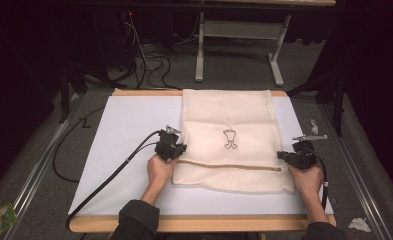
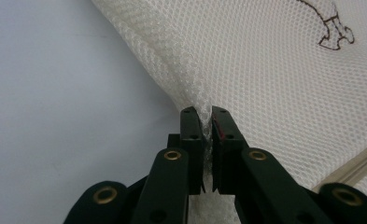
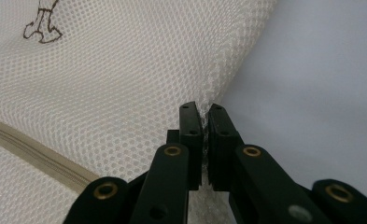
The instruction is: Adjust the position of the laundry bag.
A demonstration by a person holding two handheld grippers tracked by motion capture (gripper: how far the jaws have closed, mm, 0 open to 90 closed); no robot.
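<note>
Mesh bag [image 1: 227, 125] lengthwise, away from person

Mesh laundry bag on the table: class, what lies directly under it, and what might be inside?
The mesh laundry bag lies flat on a white sheet covering the table. Both the left gripper and the right gripper pinch its side edges. Its contents cannot be made out through the mesh.

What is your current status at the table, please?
Left gripper shut on mesh bag edge. Right gripper shut on opposite edge. Bag flat on table, nothing in the way.
</note>
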